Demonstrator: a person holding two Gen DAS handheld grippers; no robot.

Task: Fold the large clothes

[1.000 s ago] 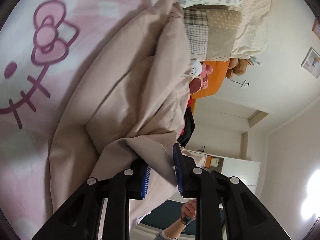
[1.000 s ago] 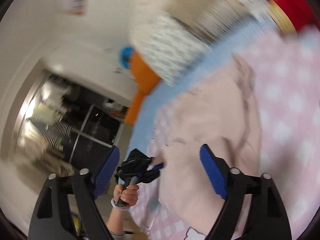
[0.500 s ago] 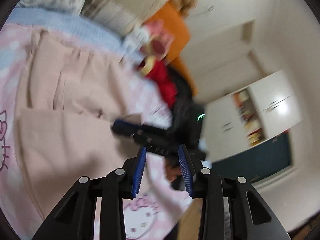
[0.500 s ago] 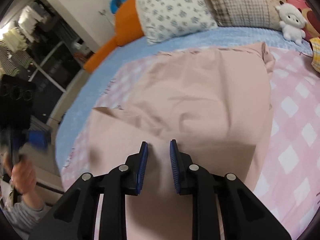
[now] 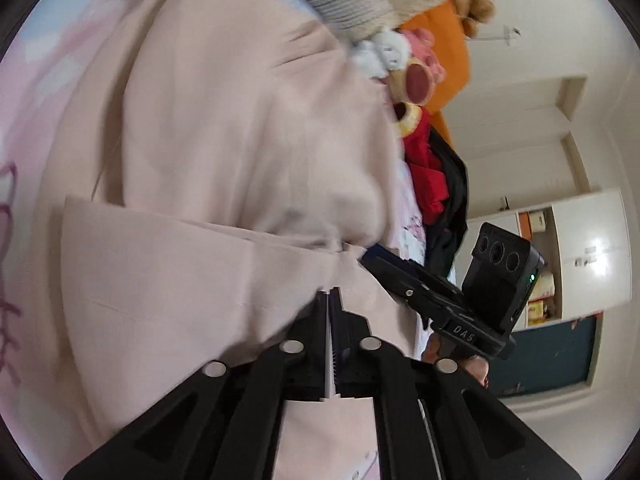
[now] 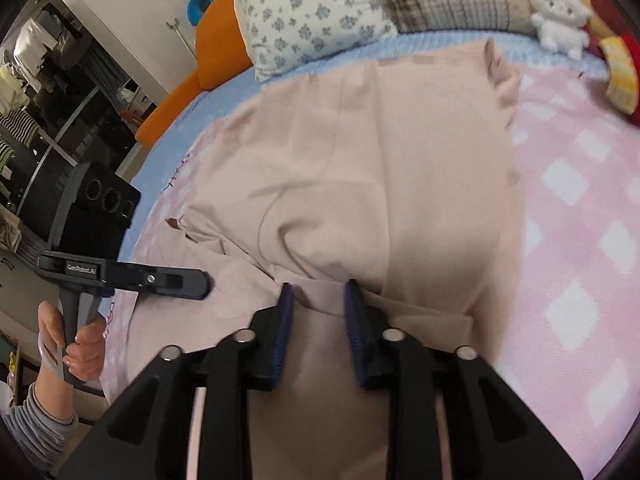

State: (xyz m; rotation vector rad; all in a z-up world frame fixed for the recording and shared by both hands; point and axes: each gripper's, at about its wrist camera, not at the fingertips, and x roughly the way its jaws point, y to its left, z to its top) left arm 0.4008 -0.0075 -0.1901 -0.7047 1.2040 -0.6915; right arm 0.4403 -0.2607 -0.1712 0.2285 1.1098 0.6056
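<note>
A large pale pink garment (image 6: pixel 360 184) lies spread on the bed, its near part folded over into a double layer (image 5: pixel 180 280). My left gripper (image 5: pixel 330 300) is shut, its tips resting on the folded layer; I cannot tell whether cloth is pinched. It also shows in the right wrist view (image 6: pixel 176 278), at the garment's left edge. My right gripper (image 6: pixel 320 300) has its jaws narrowly apart around a raised fold of the garment. It shows in the left wrist view (image 5: pixel 400 272) at the garment's right edge.
The bed has a pink checked cover (image 6: pixel 580 208) and a blue sheet (image 6: pixel 224 112). Pillows (image 6: pixel 308 20) and plush toys (image 6: pixel 556 20) line the head end. Red and black clothes (image 5: pixel 436 184) lie at the bed's side. Wardrobe racks (image 6: pixel 40 92) stand at left.
The left gripper swung back over the garment and closed its jaws. The right gripper dropped lower onto the cloth, its jaws now around a fold. The near part is folded over.
</note>
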